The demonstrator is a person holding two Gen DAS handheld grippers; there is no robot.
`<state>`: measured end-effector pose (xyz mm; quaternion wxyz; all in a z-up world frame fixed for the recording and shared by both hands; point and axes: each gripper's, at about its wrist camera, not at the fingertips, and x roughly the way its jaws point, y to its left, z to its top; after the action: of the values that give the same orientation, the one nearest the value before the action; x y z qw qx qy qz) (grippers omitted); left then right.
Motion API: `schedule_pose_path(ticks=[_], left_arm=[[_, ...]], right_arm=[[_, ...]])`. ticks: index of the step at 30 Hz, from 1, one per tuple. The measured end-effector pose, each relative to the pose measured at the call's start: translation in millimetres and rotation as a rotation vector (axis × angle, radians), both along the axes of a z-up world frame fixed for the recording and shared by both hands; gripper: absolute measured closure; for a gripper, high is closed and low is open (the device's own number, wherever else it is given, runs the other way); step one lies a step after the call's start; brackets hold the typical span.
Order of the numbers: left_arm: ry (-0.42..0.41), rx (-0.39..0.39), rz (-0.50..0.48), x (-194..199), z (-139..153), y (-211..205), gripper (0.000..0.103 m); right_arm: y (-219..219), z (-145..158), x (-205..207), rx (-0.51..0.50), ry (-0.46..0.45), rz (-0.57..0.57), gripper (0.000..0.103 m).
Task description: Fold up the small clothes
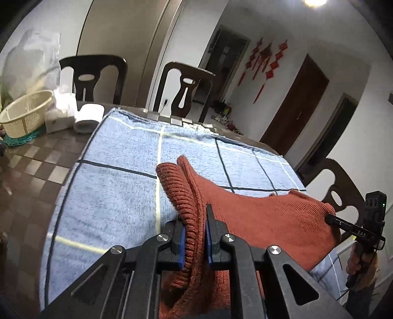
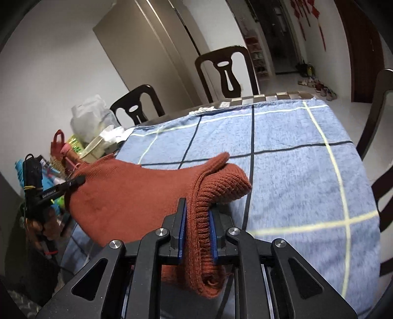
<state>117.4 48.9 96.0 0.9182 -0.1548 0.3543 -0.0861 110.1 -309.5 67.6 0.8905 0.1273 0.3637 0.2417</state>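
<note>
Two hand-held grippers, left [image 1: 195,235] and right [image 2: 197,235], each clamping rust knit garment [image 1: 270,216].

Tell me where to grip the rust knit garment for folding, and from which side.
Grip the rust knit garment at its thick ribbed hem corners, as the left tool and right tool do, coming from the near table edge; the hem probably slips least.

Dim indoor light, ceiling lamp [image 1: 315,2] glare, fisheye-warped edges.
</note>
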Motion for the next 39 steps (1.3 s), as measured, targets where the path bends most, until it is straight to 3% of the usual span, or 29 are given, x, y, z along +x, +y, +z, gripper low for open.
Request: schedule_pose_path(ticks=[4,7,11,14,19,24,28,31,35,39], left_arm=[[0.016,0.01,-0.017,-31,-16,1,0.089],[0.099,0.004,-0.022,-44,-53,1,0.089],[0.197,-0.006,0.004,-44,-93,8,0.088],[0.196,-0.046,0.011,-42,-93,14,0.086],[0.163,-0.004,0.027,-55,-77,13,0.084],[0.068,0.071,0.053,-81,-53,9,0.084],[0.015,0.076,0.001,-92,-40,-1,0.084],[0.032,0.03,-0.089,-91,-52,-19,0.084],[0.132,0.046,-0.162,-70,-90,-44,0.084],[0.082,0.053,-0.175,-67,-78,-50,0.084]], right_arm=[[-3,-37,-21,-0.014,0.085,-0.007,0.087],[-12,-70,-22,-0.001,0.169,-0.036,0.087],[-18,-87,-18,0.033,0.221,-0.047,0.084],[-18,-80,-21,0.009,0.199,-0.074,0.079],[-15,-54,-49,-0.099,0.094,-0.119,0.079],[9,-40,-76,-0.167,0.006,-0.05,0.079],[35,-56,-82,-0.195,0.005,0.034,0.079],[51,-79,-68,-0.261,0.035,0.041,0.079],[55,-72,-60,-0.275,0.012,0.003,0.079],[59,-57,-57,-0.255,-0.046,-0.004,0.079]])
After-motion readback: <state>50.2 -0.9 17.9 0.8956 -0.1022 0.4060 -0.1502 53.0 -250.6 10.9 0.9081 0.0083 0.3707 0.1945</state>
